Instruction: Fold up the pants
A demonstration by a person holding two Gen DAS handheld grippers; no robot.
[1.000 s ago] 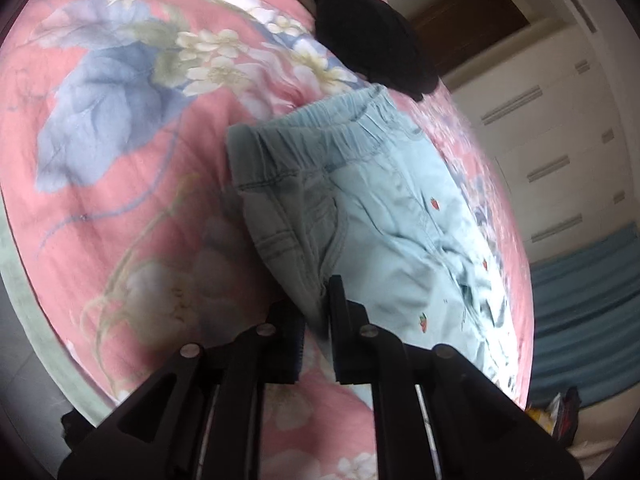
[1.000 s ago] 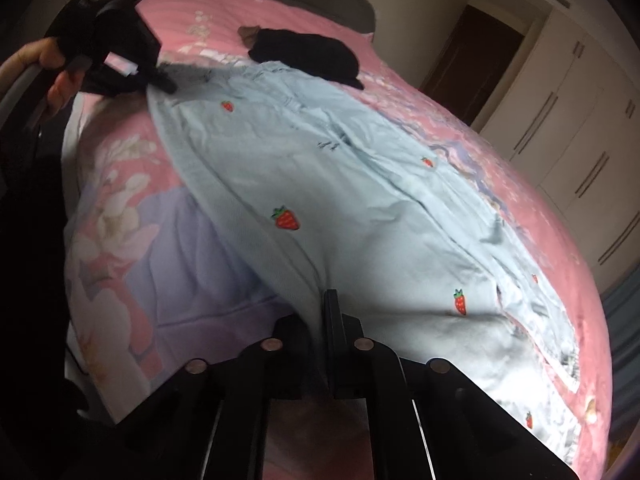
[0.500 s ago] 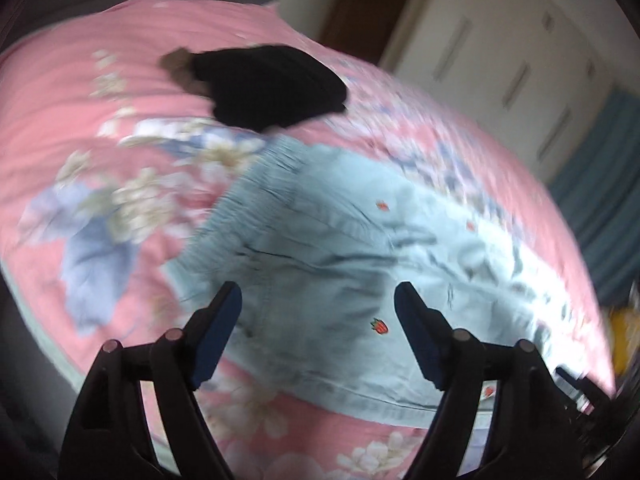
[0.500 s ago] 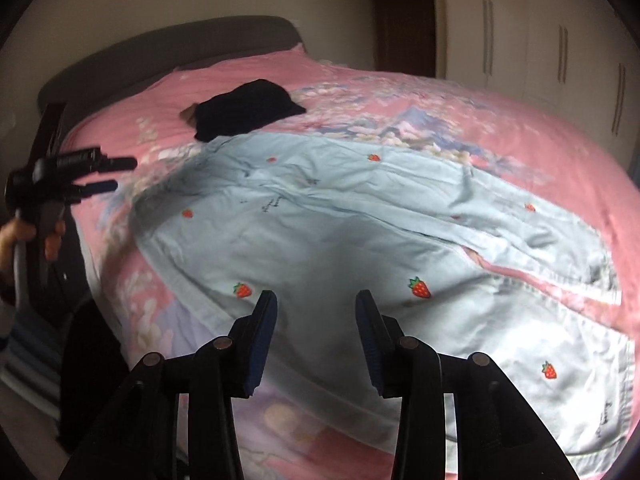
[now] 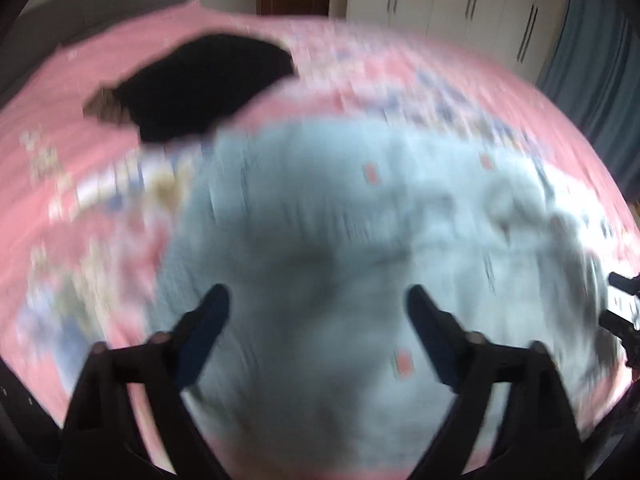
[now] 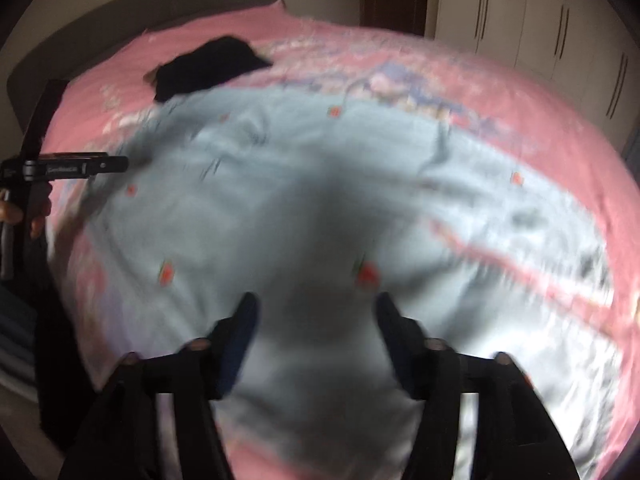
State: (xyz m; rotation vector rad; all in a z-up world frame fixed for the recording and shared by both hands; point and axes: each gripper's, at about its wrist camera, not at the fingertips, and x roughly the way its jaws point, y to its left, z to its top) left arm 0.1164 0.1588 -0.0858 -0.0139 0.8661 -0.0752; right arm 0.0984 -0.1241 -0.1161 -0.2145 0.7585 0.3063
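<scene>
1. The pants (image 5: 328,216) are pale blue, thin and crumpled, dotted with small red marks that look like strawberries. They're lying spread across the pink floral bedspread (image 5: 72,128), taking up most of the middle of it.
2. My left gripper (image 5: 318,300) is over the pants with its jaws opening, already really wide. Nothing is between the fingers, just cloth further down below them.
3. Same story with my right gripper (image 6: 316,306): jaws opening, not quite as wide as the left, nothing pinched. Its shadow sits dark on the fabric right ahead.
4. Both views are pretty smeared, so I can't make out seams or a waistband.
5. The left wrist view gets the black garment (image 5: 208,84) much bigger, at the far edge of the pants, with a brownish bit poking out at its left end. It also catches a blue curtain (image 5: 596,72) on the right.
6. Only the right wrist view shows both legs running off to the right with a strip of pink bedspread between them, plus the left gripper from outside at the frame's left edge and a hand (image 6: 16,212) on its handle.
7. Both show the white wardrobe doors (image 6: 540,20) behind the bed.
</scene>
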